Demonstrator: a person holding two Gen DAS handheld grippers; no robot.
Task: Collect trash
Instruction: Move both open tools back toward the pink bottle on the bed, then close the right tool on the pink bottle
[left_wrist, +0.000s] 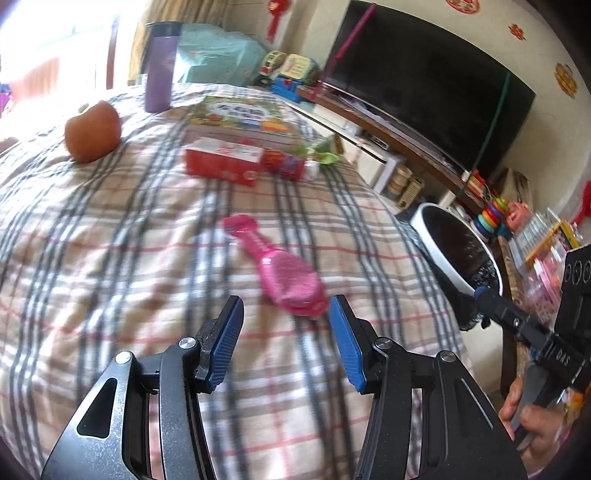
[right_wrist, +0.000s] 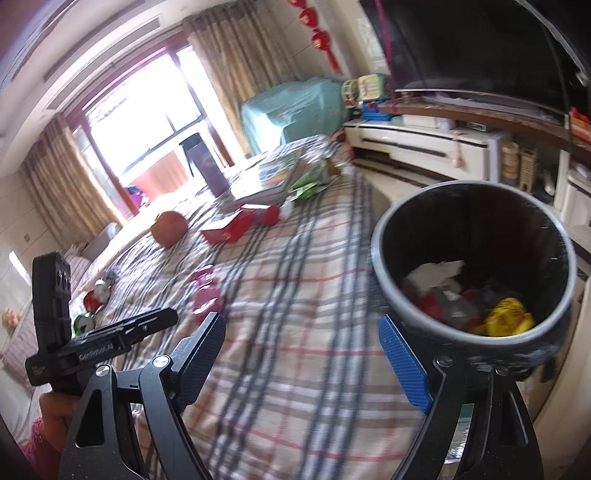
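My left gripper (left_wrist: 286, 302) hovers open over a plaid-covered surface (left_wrist: 110, 258), nothing between its blue pads. A pink hairbrush (left_wrist: 288, 280) lies just beyond its tips, also seen as a blurred pink hairbrush (right_wrist: 205, 295) in the right wrist view. Farther back are a red box (left_wrist: 221, 160), a small red bottle (left_wrist: 288, 166) and a green wrapper (left_wrist: 321, 151). My right gripper (right_wrist: 301, 319) is open wide and empty. Beside its right pad is the trash bin (right_wrist: 376, 258), holding white tissue, a yellow wrapper and red scraps. In the left wrist view the bin (left_wrist: 424, 214) stands off the surface's right edge.
An orange-red fruit (left_wrist: 93, 133), a purple tumbler (left_wrist: 160, 66) and a picture book (left_wrist: 240, 114) sit at the far end. A large TV (left_wrist: 424, 85) on a low cabinet and toys (left_wrist: 491, 218) fill the right side. Small toys (right_wrist: 99, 291) lie at the left edge.
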